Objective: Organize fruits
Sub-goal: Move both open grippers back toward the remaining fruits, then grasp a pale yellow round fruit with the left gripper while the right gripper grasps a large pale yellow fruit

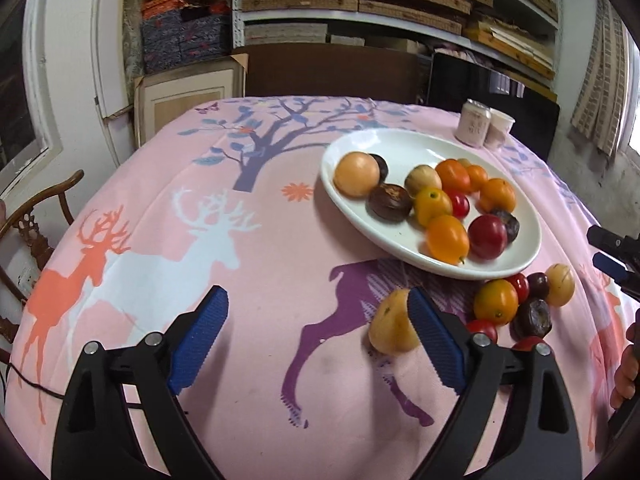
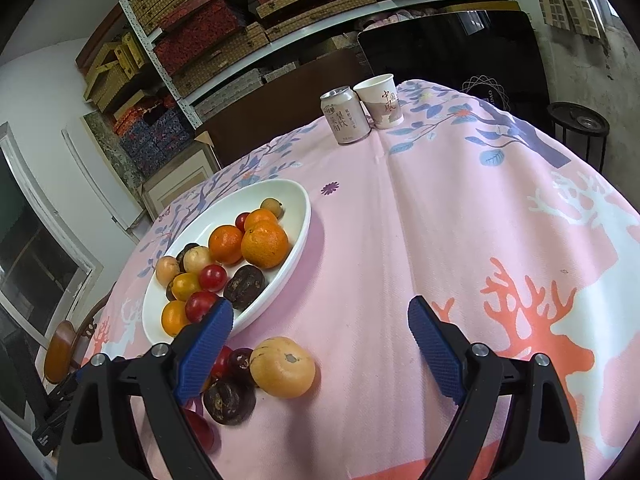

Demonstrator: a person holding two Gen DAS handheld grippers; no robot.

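A white plate (image 1: 400, 144) holds several oranges, red tomatoes, dark and tan fruits. My left gripper (image 1: 318, 332) stands open over the pink cloth, with a tan fruit (image 1: 388, 326) just inside its right finger and partly hidden by it. Loose fruits lie below the plate's near rim: an orange (image 1: 496, 302), a dark fruit (image 1: 532, 318) and another tan fruit (image 1: 560, 284). My right gripper (image 2: 320, 344) is open too. A tan fruit (image 2: 282, 366) lies between its fingers, nearer the left one, untouched. Dark fruits (image 2: 230, 400) sit beside that finger, below the plate (image 2: 276, 192).
A drink can (image 2: 346, 116) and a paper cup (image 2: 380, 100) stand at the table's far edge. Shelves of boxes fill the back wall. A wooden chair (image 1: 36, 216) stands at the table's left. The right gripper's tips (image 1: 612, 256) and a hand (image 1: 626, 360) show at the left view's edge.
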